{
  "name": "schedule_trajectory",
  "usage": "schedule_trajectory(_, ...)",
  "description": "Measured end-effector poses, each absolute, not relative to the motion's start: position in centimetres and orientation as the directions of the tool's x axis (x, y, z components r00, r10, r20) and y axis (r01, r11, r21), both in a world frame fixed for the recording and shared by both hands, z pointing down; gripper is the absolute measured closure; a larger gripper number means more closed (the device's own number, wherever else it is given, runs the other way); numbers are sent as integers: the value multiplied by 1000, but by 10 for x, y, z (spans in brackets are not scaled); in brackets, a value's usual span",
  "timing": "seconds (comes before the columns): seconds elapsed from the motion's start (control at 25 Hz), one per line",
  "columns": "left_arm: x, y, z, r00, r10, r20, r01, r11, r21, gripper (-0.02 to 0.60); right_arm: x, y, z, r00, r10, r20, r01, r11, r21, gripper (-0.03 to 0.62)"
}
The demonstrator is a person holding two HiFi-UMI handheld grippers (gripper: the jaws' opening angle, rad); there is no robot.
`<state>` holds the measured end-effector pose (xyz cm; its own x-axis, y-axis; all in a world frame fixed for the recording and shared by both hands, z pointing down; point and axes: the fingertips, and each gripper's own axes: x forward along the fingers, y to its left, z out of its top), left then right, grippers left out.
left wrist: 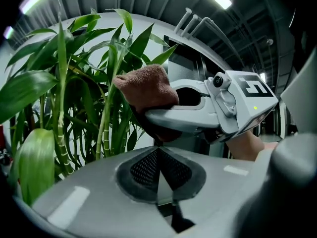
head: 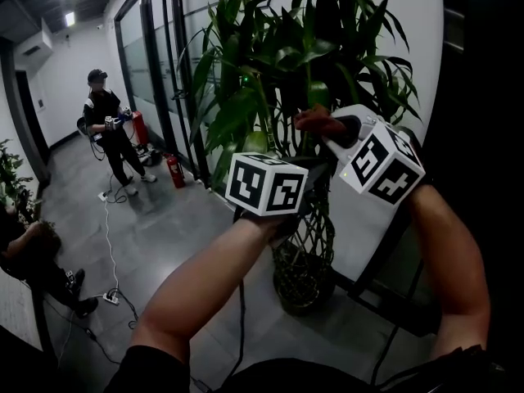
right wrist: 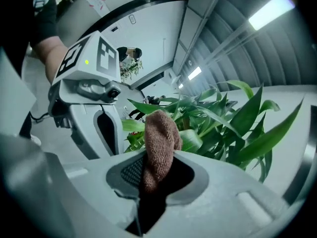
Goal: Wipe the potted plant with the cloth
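Far to your left a person [head: 105,125] stands in the corridor, and a red fire extinguisher [head: 174,170] sits on the floor by the glass wall. Next comes the potted plant [head: 278,64]. Its dark round pot [head: 301,291] stands on the floor against the white wall and holds green stalks woven into an open lattice, with long leaves spreading above. Your left gripper [left wrist: 157,151] points at the foliage, its jaws pressed together with nothing between them. Just to its right, your right gripper [right wrist: 148,175] has its jaws clamped on the brown cloth [right wrist: 159,135], whose free end bunches up beyond the tips. The cloth sits at leaf level, just beside the upper stalks and leaves and well above the pot. I cannot tell whether it touches a leaf.
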<state>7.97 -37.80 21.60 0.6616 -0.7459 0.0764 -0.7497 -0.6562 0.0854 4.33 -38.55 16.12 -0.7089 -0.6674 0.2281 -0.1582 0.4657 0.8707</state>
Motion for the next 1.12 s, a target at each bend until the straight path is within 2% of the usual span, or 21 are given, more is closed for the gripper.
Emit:
schedule_trajectory(0.64, 62, -377, 224, 648, -754, 105, -761, -645, 69, 565, 62, -362, 220, -732, -537, 419, -120, 707, 697, 525)
schedule_trajectory(0.84, 56, -379, 225, 643, -757, 116, -765, -642, 57, 565, 68, -356, 228, -735, -505, 453, -101, 742, 663, 525)
schedule_trajectory(0.96, 54, -380, 223, 642, -758, 114, -766, -641, 50, 565, 71, -355, 215, -746, -531, 402, -130, 709, 693, 525)
schedule_trajectory(1.12, 55, -378, 219, 640, -760, 114, -767, -641, 34, 565, 69, -360, 153, -755, -632, 175, -261, 534, 804, 525)
